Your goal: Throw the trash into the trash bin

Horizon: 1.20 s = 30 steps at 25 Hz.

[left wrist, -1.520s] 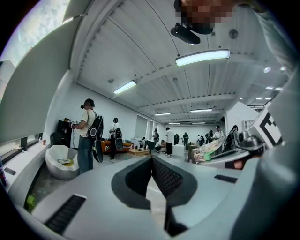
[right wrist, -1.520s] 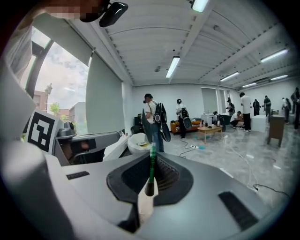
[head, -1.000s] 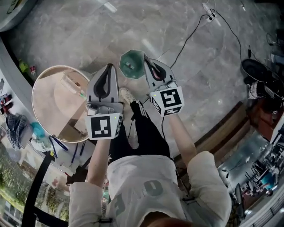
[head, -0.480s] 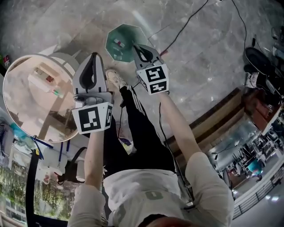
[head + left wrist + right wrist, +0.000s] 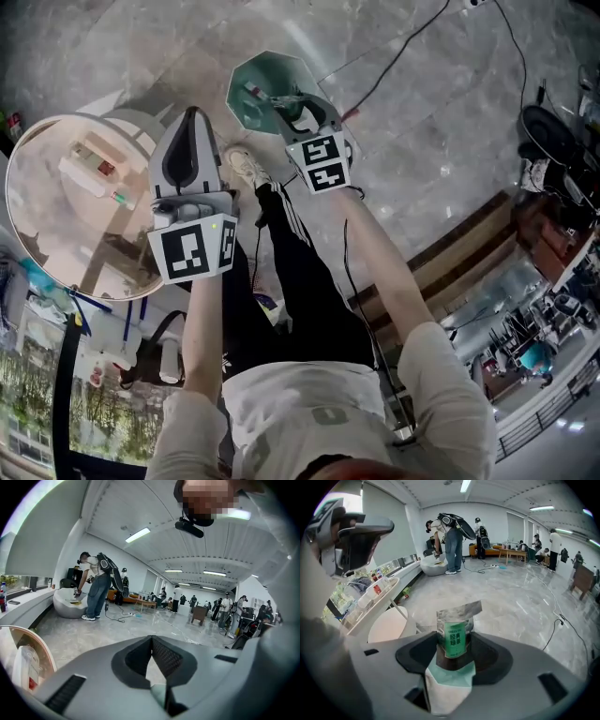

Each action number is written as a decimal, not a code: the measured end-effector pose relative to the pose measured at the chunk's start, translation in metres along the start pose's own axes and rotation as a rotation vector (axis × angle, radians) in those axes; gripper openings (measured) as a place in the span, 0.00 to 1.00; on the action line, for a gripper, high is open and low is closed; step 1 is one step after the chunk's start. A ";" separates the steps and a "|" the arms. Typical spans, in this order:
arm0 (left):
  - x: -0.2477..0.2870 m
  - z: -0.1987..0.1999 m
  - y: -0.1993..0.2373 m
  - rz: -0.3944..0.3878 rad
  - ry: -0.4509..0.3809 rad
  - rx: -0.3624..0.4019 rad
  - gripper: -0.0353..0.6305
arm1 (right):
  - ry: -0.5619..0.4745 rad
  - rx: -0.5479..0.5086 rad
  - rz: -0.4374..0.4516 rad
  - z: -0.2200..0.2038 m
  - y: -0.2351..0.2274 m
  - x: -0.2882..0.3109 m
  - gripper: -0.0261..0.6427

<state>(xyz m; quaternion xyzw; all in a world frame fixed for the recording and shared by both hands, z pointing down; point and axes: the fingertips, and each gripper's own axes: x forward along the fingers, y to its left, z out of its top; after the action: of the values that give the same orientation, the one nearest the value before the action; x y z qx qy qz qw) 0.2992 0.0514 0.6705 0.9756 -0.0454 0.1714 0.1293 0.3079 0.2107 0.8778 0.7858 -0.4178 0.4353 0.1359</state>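
A green trash bin (image 5: 267,75) stands on the floor ahead of the person's feet, with a small scrap (image 5: 251,91) inside. My right gripper (image 5: 284,101) hangs over the bin's near rim, pointing steeply down. Its jaws are opening. A green-and-silver tea sachet (image 5: 457,620) stands loose between them, its printed face turned to the camera of the right gripper (image 5: 453,641). My left gripper (image 5: 192,114) is to the left of the bin, above the floor. In the left gripper view its tips (image 5: 151,637) meet, shut with nothing held.
A round table (image 5: 37,150) with packets and bottles is at the left. A black cable (image 5: 394,56) runs over the marble floor beyond the bin. A curved counter (image 5: 379,597) and a white stool (image 5: 389,623) lie left of the right gripper. People stand far across the hall.
Both grippers have come down. The right one has reached out over the bin, and its jaws, closed before, now stand apart round the sachet.
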 end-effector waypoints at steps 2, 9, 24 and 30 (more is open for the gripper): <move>0.001 0.000 0.001 0.001 -0.005 -0.001 0.07 | 0.002 -0.012 0.009 -0.001 0.003 0.002 0.40; -0.006 -0.011 0.005 0.019 0.012 -0.019 0.07 | 0.004 0.001 0.009 -0.004 0.004 0.009 0.48; -0.026 0.017 0.031 0.066 -0.046 -0.043 0.07 | -0.030 -0.027 0.029 0.037 0.030 0.005 0.48; -0.077 0.089 0.051 0.144 -0.133 -0.057 0.07 | -0.126 -0.097 0.058 0.125 0.071 -0.039 0.48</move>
<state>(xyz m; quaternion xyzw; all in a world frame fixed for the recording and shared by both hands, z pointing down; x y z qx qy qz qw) 0.2495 -0.0178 0.5752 0.9750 -0.1286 0.1139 0.1409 0.3136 0.1166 0.7633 0.7916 -0.4689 0.3679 0.1347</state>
